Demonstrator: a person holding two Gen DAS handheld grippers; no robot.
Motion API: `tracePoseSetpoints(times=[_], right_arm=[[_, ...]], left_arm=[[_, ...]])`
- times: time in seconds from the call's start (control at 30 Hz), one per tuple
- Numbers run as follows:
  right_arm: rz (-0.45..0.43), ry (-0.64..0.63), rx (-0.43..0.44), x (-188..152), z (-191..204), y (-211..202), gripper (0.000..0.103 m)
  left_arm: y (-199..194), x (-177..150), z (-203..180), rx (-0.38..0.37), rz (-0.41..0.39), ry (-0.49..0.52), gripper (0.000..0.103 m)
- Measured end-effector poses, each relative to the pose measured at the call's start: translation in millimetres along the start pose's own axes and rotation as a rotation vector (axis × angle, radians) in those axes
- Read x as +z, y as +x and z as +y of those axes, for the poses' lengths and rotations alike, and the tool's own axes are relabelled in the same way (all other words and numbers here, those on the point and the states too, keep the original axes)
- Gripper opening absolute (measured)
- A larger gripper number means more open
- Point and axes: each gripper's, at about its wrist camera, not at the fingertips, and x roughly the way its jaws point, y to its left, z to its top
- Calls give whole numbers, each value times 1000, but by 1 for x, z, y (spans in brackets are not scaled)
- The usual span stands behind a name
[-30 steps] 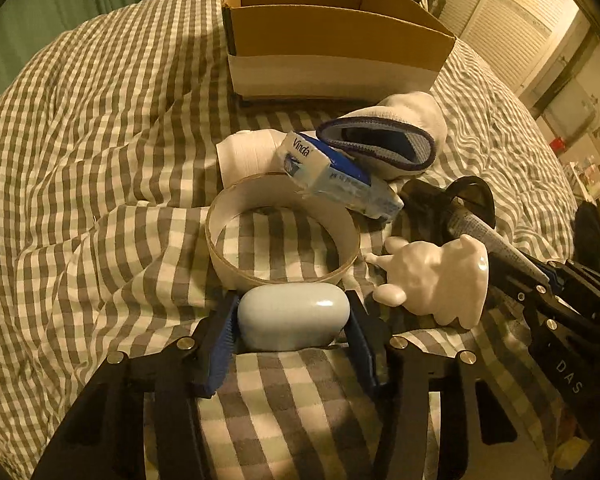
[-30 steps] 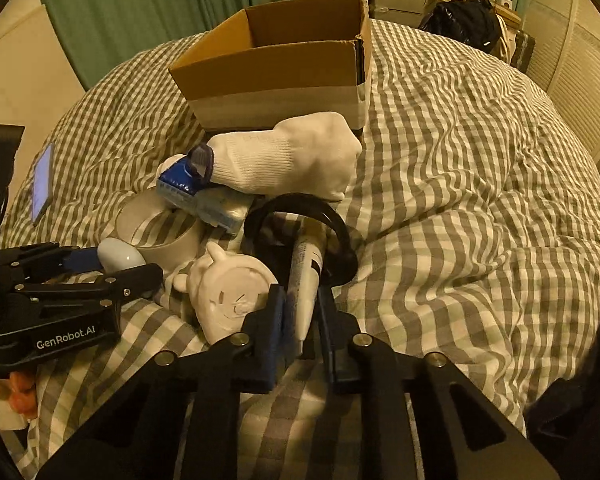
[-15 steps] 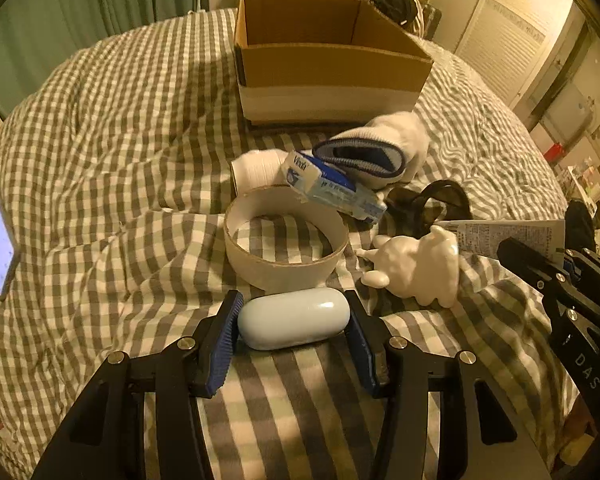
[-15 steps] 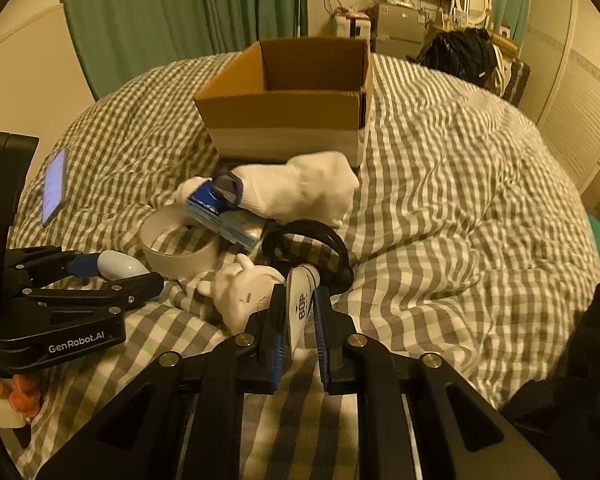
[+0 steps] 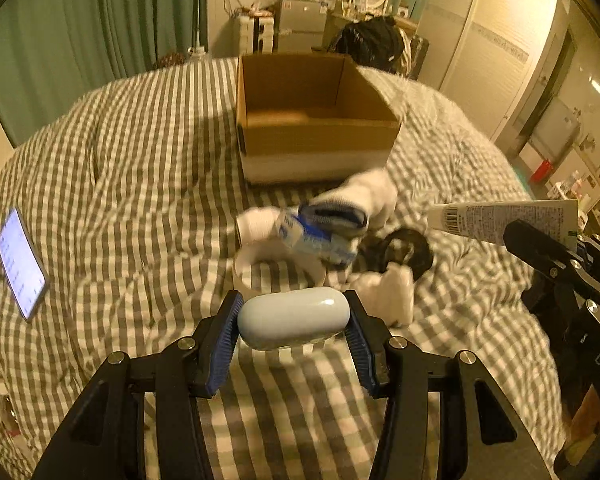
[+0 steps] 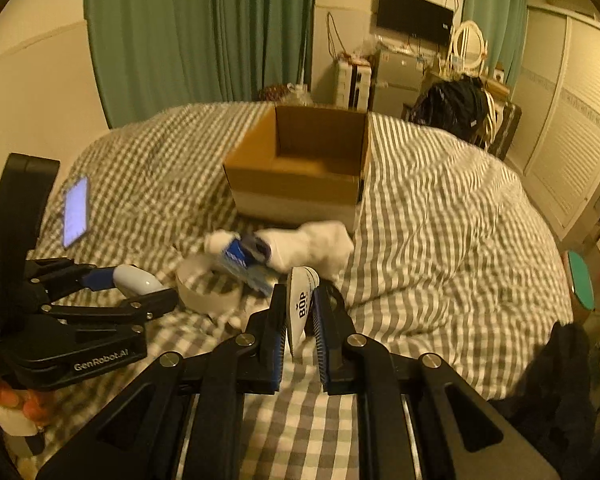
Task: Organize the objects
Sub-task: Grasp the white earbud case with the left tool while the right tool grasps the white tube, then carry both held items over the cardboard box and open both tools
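My left gripper [image 5: 292,324] is shut on a pale oval case [image 5: 293,322], held above the checked bed; the case also shows in the right wrist view [image 6: 134,278]. My right gripper [image 6: 300,320] is shut on a white tube [image 6: 301,304] marked BOP, lifted off the bed; the tube also shows in the left wrist view [image 5: 500,222]. An open empty cardboard box [image 5: 312,120] stands further back on the bed, and it also shows in the right wrist view [image 6: 300,168]. Between box and grippers lie a white sock [image 5: 360,200], a blue tissue pack [image 5: 316,236], a tape ring [image 6: 208,292], a white figurine [image 5: 392,292] and a black ring [image 5: 404,244].
A lit phone [image 5: 20,264] lies on the bed at the left. Green curtains [image 6: 200,32], a dresser with a black bag [image 6: 456,108] and white cupboards stand behind the bed. The bed cover is rumpled.
Both grippers have risen and pulled back from the pile, carrying the case and the tube. The box interior has come into view.
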Motion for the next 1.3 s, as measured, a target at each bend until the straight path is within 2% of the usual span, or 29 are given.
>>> tracePoseSetpoints(times=[0.3, 0.53, 0.7, 0.97, 1.2, 1.3], right_arm=[[-76, -55, -10, 58, 3, -13, 12], [-105, -39, 5, 120, -12, 8, 12], [-112, -21, 29, 167, -26, 46, 12], [-61, -2, 54, 218, -46, 139, 12], [16, 26, 82, 223, -60, 214, 12], [39, 41, 90, 216, -66, 229, 12]], left_arm=[[-9, 68, -2, -11, -95, 5, 51], [8, 131, 0, -8, -135, 20, 51], [40, 175, 9, -4, -138, 20, 51], [110, 214, 20, 4, -91, 29, 51], [157, 222, 21, 7, -55, 51, 51], [169, 217, 21, 7, -39, 55, 51]])
